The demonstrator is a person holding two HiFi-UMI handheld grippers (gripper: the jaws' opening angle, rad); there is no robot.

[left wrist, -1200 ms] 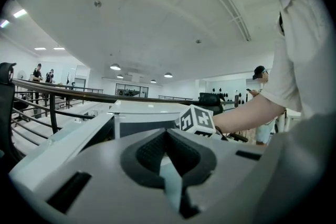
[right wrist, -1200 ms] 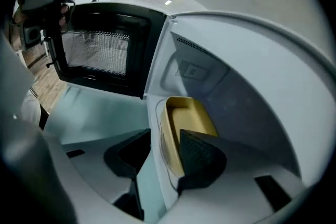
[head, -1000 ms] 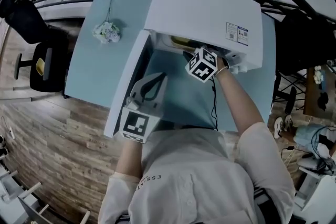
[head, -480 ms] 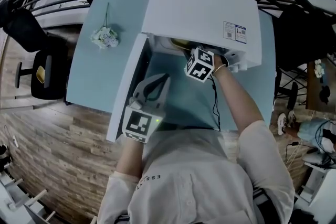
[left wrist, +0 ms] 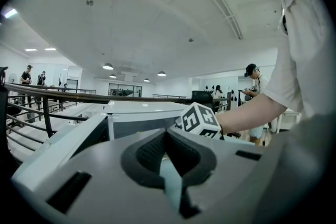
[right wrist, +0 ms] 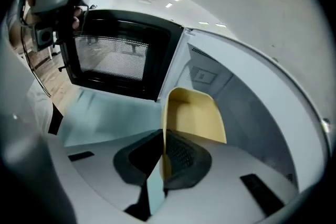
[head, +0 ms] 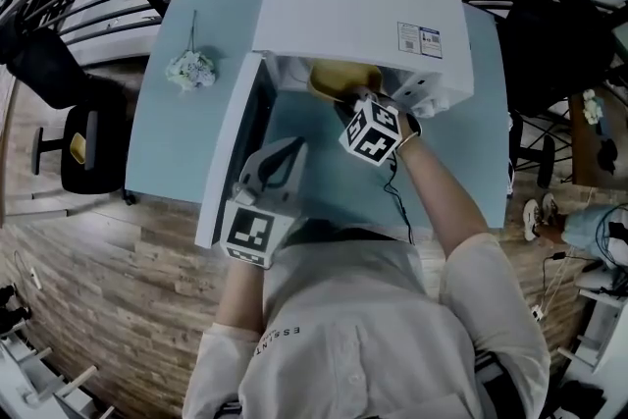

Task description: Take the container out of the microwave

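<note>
A yellow container shows half out of the mouth of the white microwave. My right gripper, with its marker cube toward me, is shut on the container's near wall. In the right gripper view the pads pinch the thin yellow wall of the container, which sits at the cavity's front. My left gripper hovers over the table beside the open door, shut and holding nothing. In the left gripper view its pads meet, with nothing between them.
The microwave door swings wide open to the left. A small bunch of flowers lies on the light blue table at the far left. A black chair stands on the wooden floor, and a black railing curves behind the table.
My right gripper has drawn back from the microwave's mouth with the yellow container, so more of the container shows. The left gripper has stayed near the door.
</note>
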